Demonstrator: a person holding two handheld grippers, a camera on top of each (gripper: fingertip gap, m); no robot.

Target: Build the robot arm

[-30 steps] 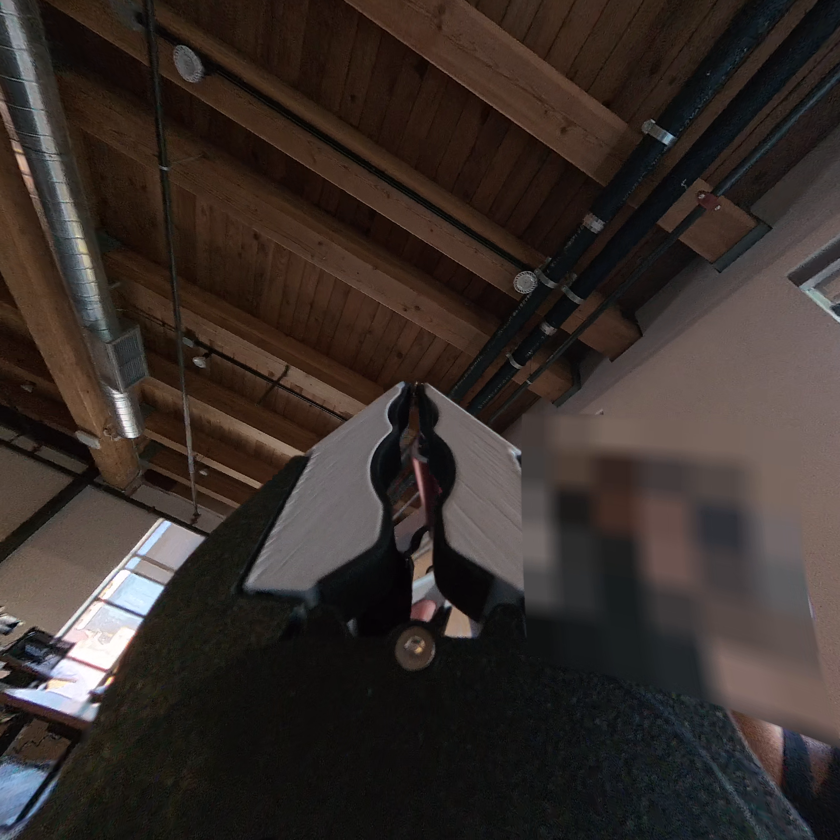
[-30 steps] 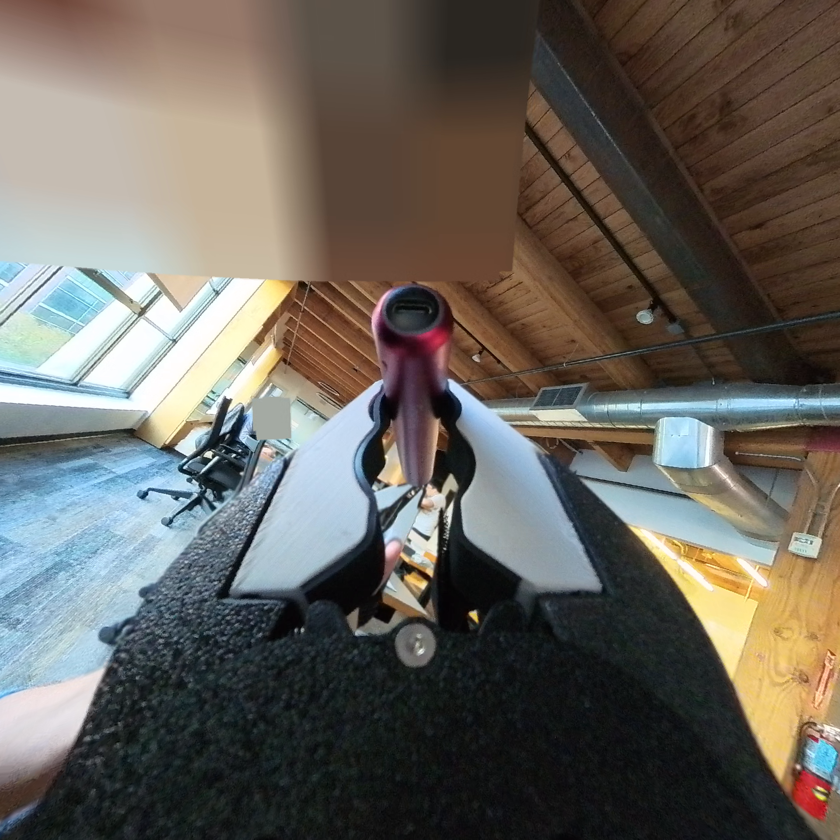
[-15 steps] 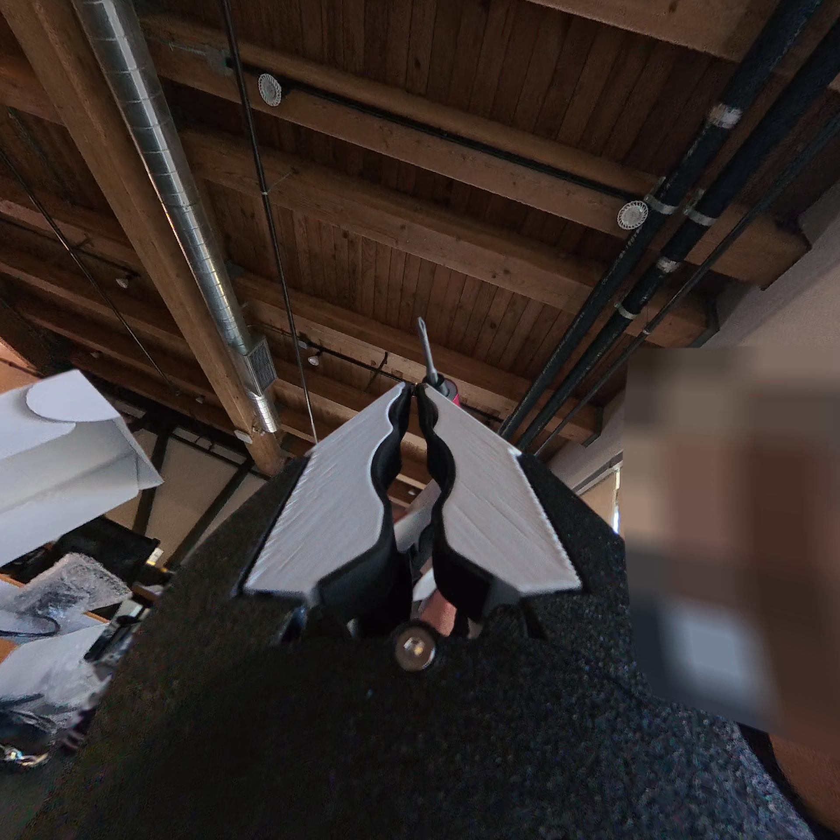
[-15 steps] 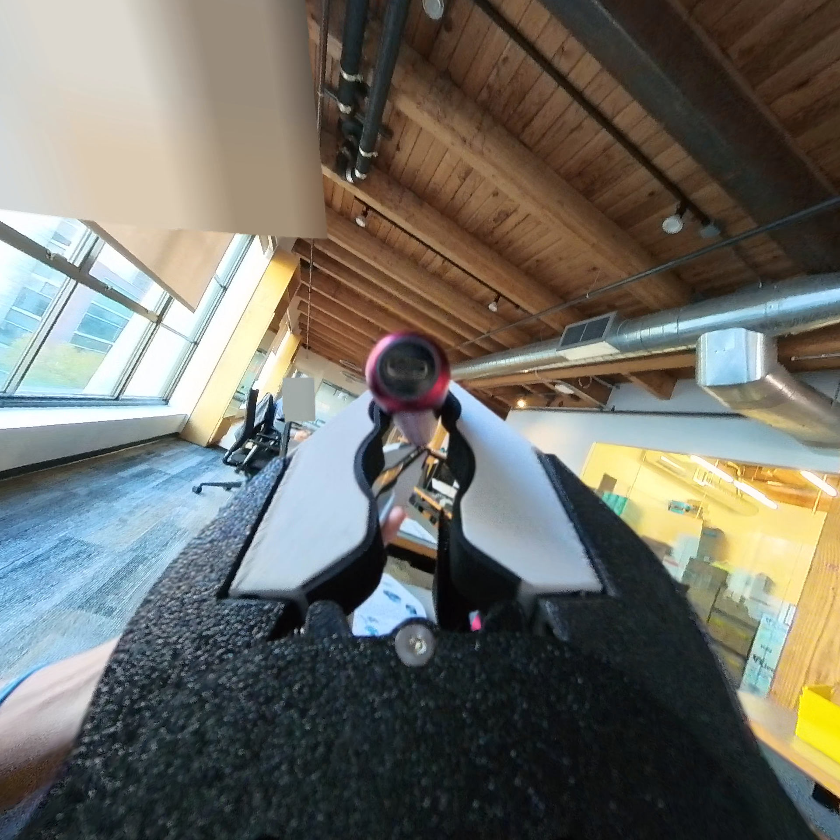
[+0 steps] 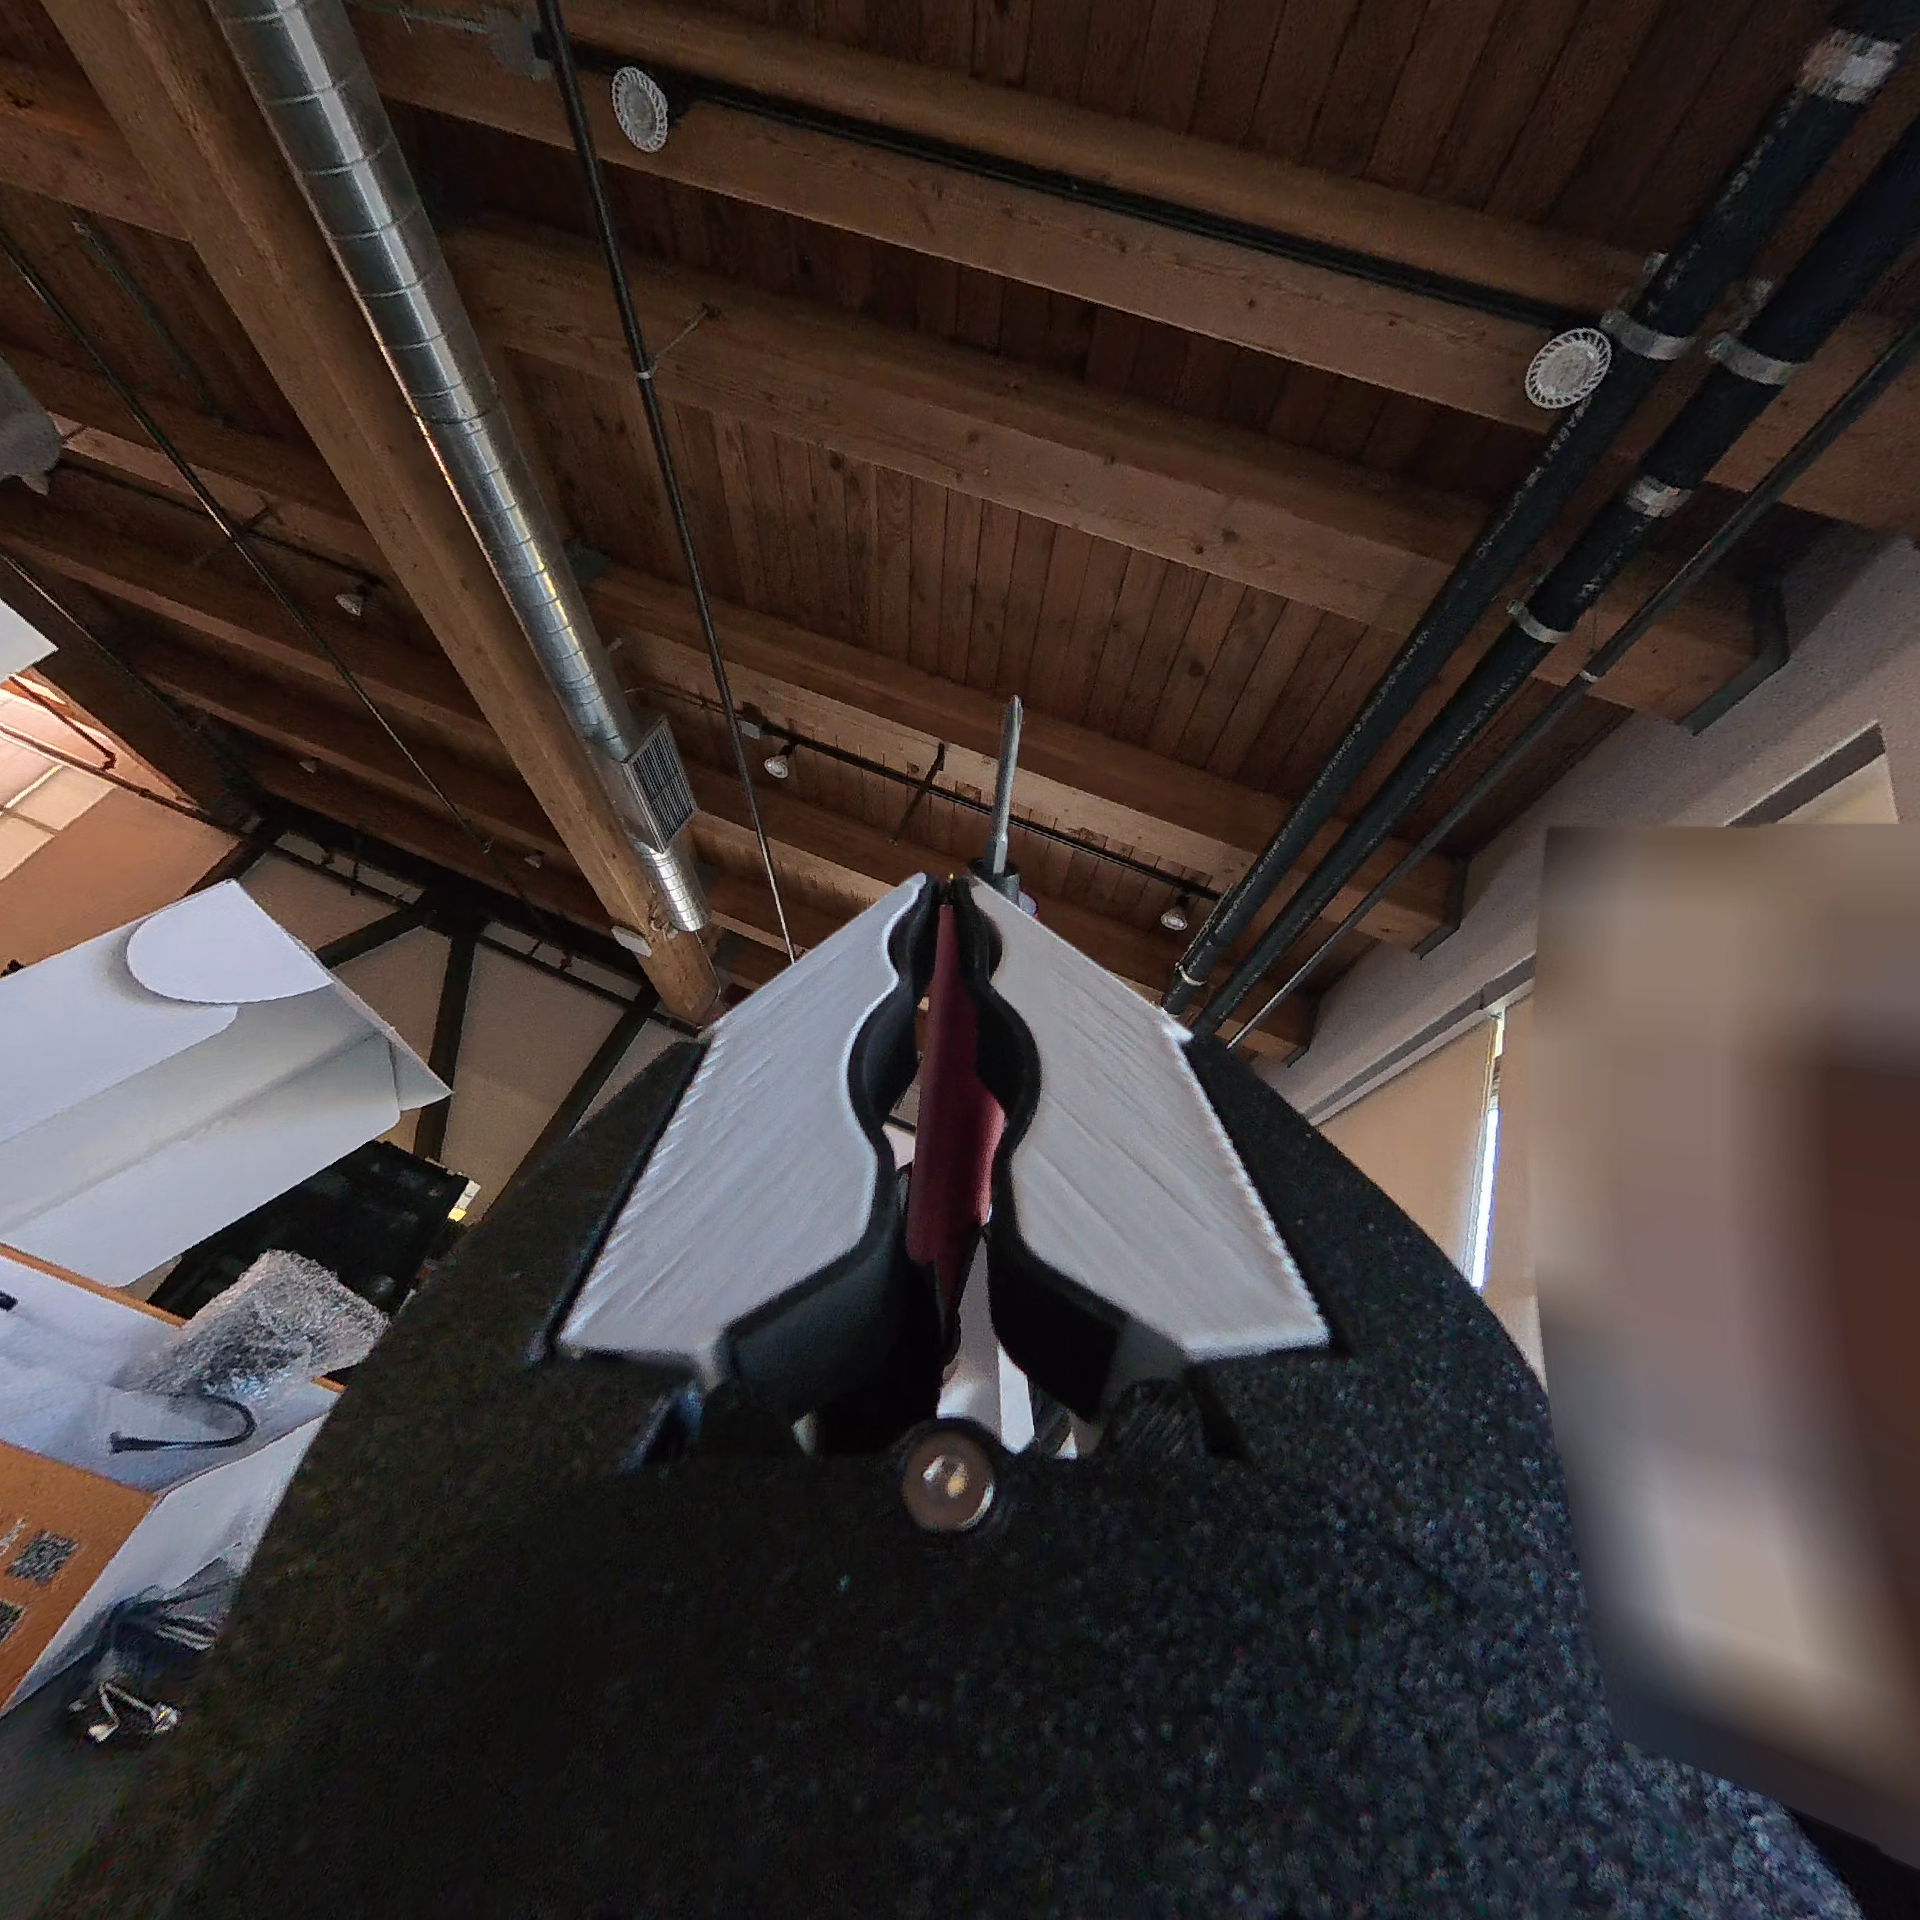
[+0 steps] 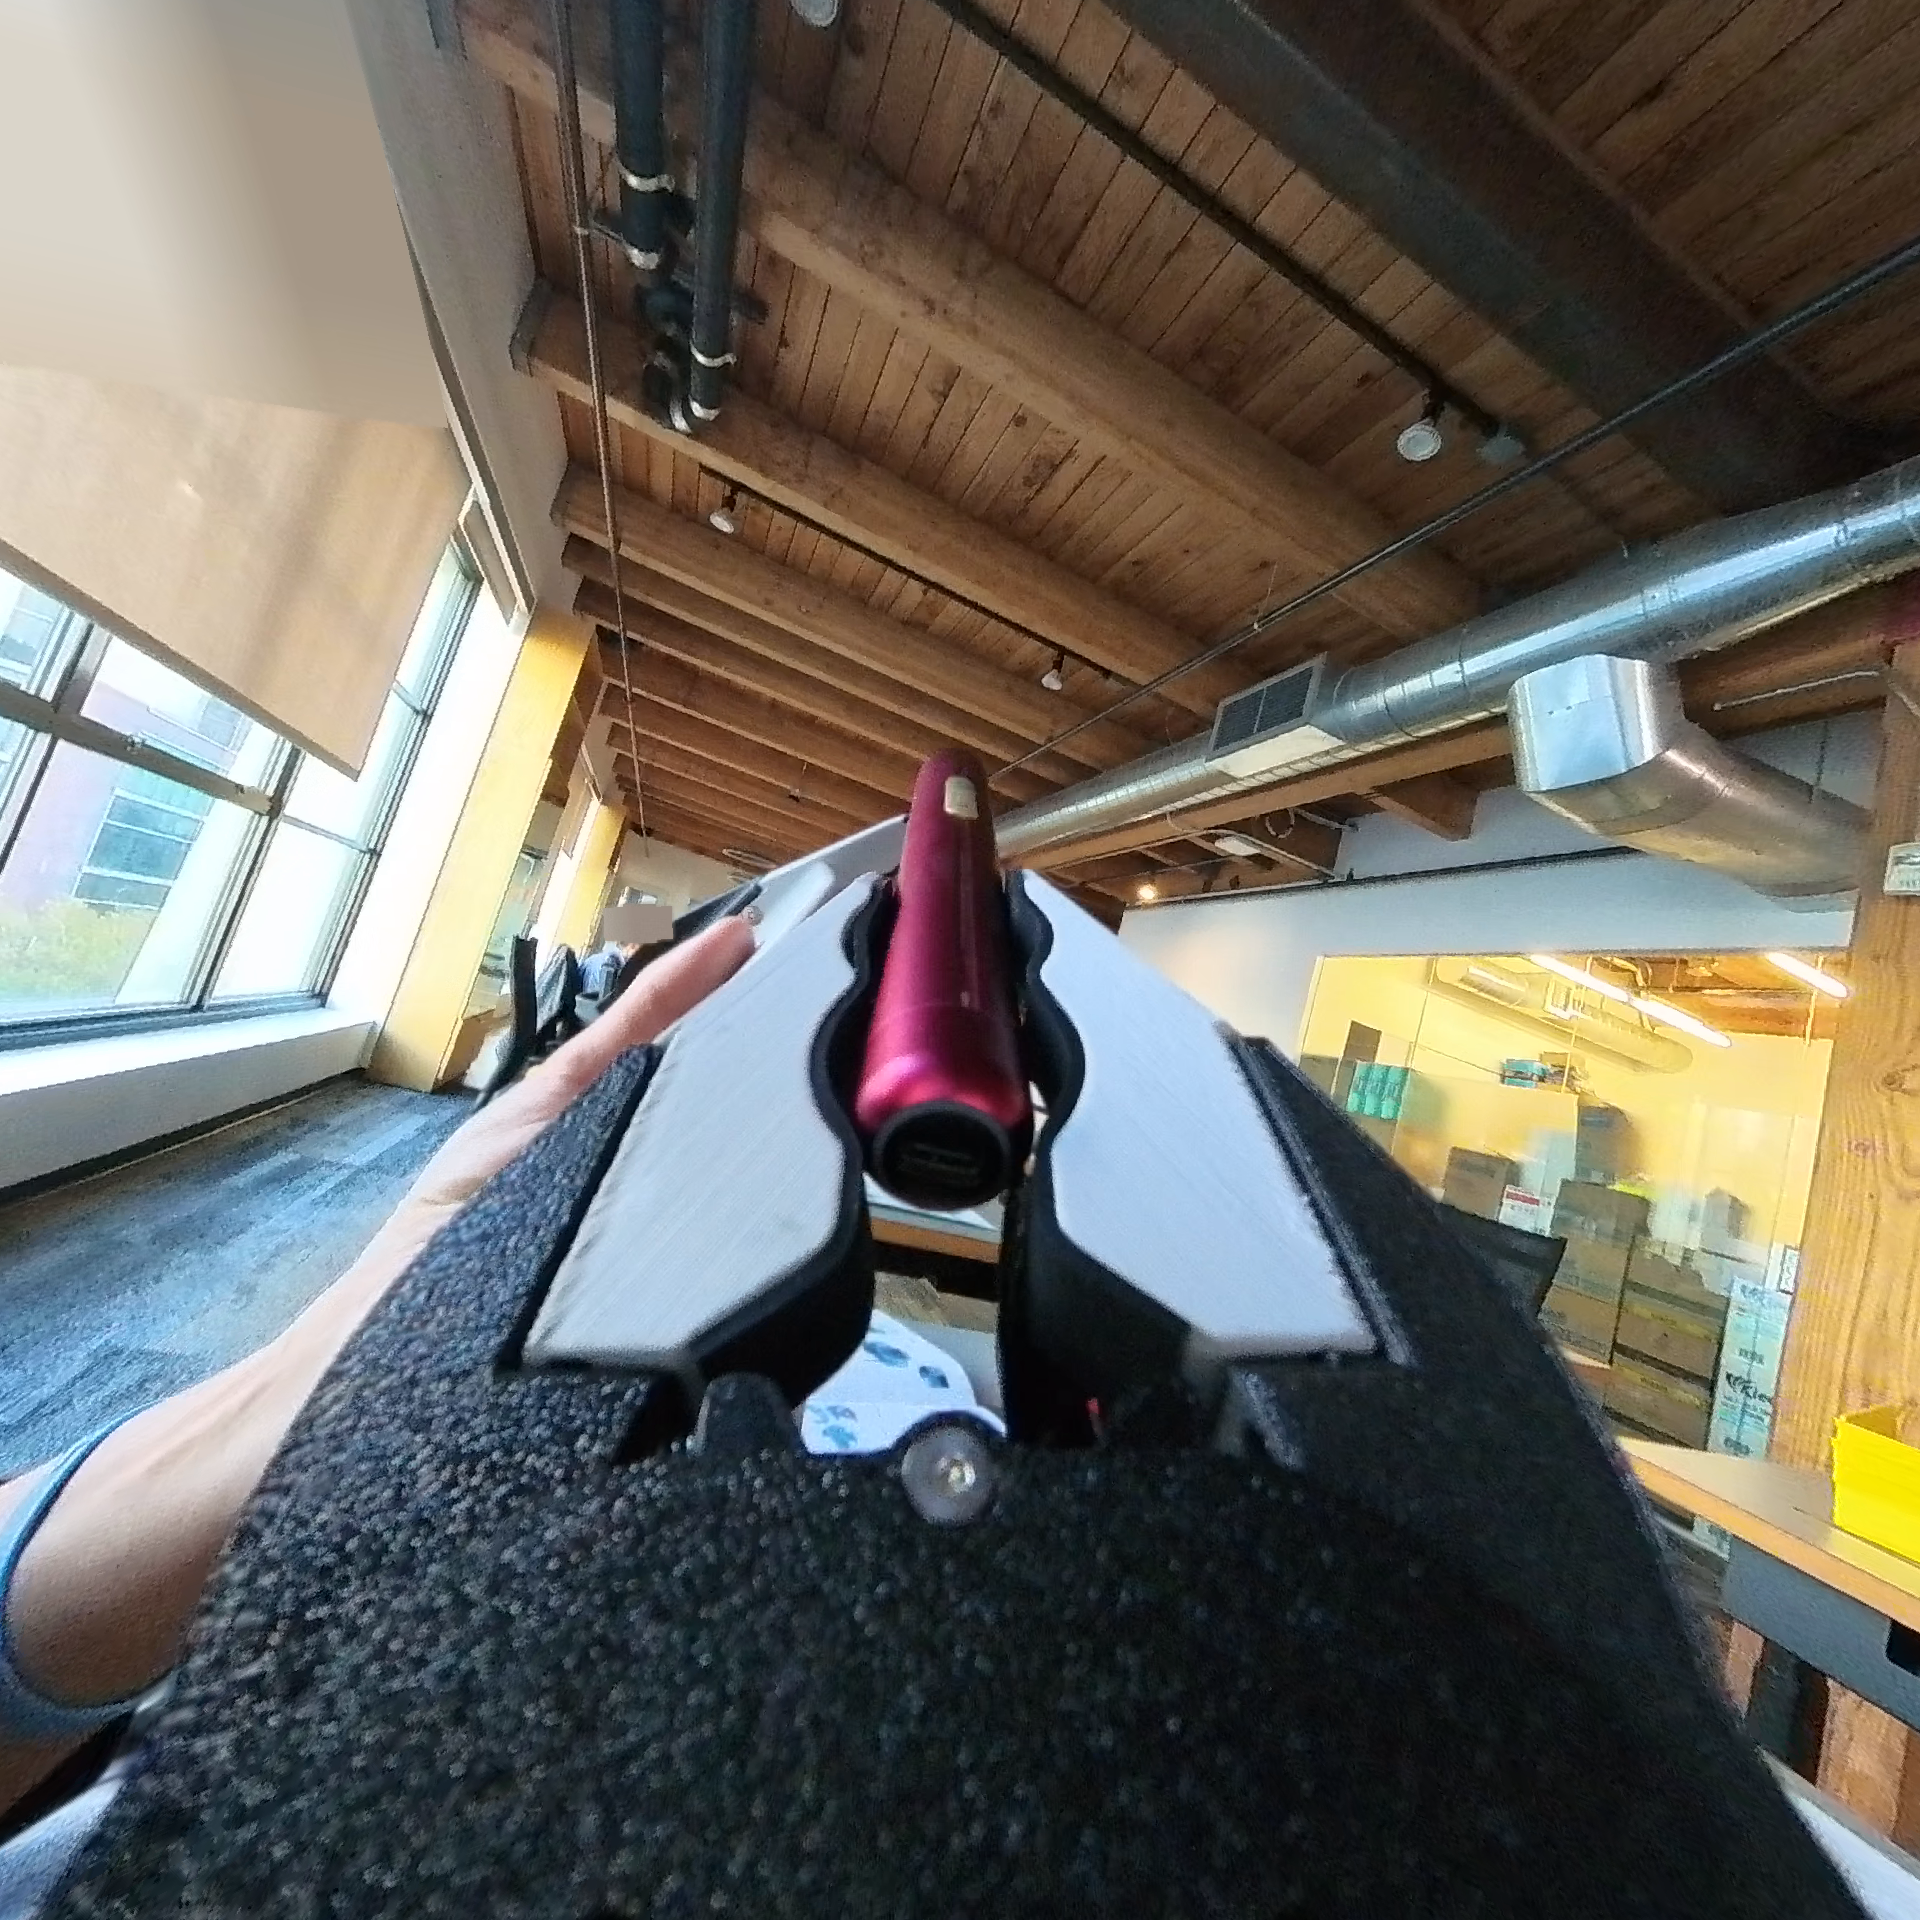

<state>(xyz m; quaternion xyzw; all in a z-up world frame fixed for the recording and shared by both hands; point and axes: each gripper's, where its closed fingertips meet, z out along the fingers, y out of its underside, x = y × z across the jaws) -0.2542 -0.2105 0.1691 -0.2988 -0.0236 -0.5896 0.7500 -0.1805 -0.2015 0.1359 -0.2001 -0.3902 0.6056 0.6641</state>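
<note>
**Right gripper keeps the screwdriver as it swings end for end**

Right gripper point(image 6: 945, 894) is closed on the red screwdriver point(image 6: 940, 1029), its pads pressing the barrel at centre frame. Half a second ago the round port end stood above the fingertips. Now that end sits low between the fingers, facing the camera, and the barrel runs up past the tips. A bare hand point(image 6: 582, 1070) has come in at centre left, with a white finger of the other gripper just above it.

Left gripper point(image 5: 940, 894) has its tips together at centre frame, as before. The red barrel now fills the slit between its fingers, where earlier only the bit point(image 5: 1006, 779) showed above them. Whether it pinches the barrel or merely lies in front of it, I cannot tell. I judge that the tool has been brought against the left gripper.

Counted:
- one plank ceiling point(image 5: 1039, 468)
- one spiral metal duct point(image 5: 457, 436), upper left in the left wrist view
- one open white box point(image 5: 187, 1049), centre left
- two grippers
- one yellow bin point(image 6: 1870, 1475), lower right in the right wrist view
- one wad of bubble wrap point(image 5: 270, 1320)
- one hand
- one screwdriver
- one bit
</note>
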